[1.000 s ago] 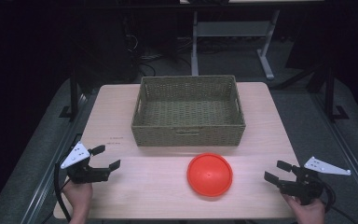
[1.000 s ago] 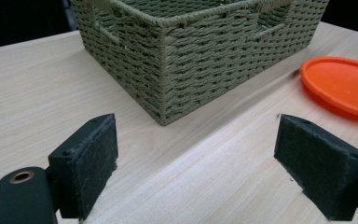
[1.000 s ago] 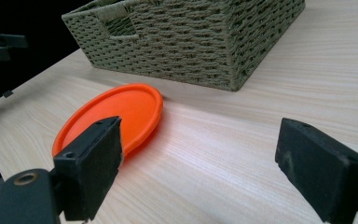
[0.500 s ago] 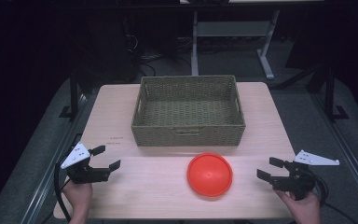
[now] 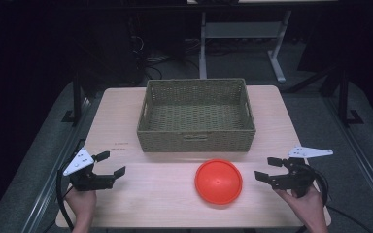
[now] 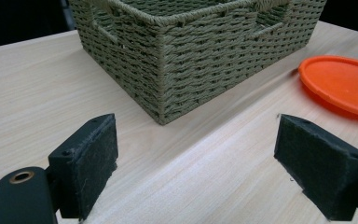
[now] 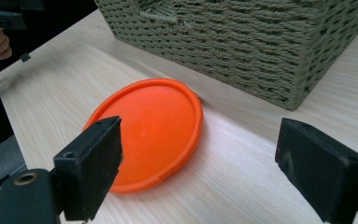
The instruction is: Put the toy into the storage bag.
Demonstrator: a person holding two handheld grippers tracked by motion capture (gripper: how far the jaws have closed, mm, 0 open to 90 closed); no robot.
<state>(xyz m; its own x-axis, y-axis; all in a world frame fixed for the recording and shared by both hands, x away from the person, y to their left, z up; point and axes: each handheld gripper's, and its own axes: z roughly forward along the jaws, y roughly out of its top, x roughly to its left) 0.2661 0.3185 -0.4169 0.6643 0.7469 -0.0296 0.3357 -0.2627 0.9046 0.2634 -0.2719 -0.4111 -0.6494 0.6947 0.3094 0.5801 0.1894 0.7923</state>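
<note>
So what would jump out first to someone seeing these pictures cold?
The bright orange disc lying flat at the table's near edge, right of centre, the one strong colour here. Behind it stands the woven basket, apparently holding nothing. The right gripper, jaws open, sits just right of the disc; the left gripper waits open at the near left.

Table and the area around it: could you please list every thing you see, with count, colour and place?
plate: 1, orange, lying face down on the near part of the table, in front of the basket and apart from it
basket: 1, green woven, with nothing in it, at the middle far part of the table
table: 1, light wood, in the centre
stand: 1, grey metal, on the floor behind the table
left gripper: 1, black, open, at the near left of the table
right gripper: 1, black, open, near right, pointing at the plate
hands: 2, one holding each gripper
</note>
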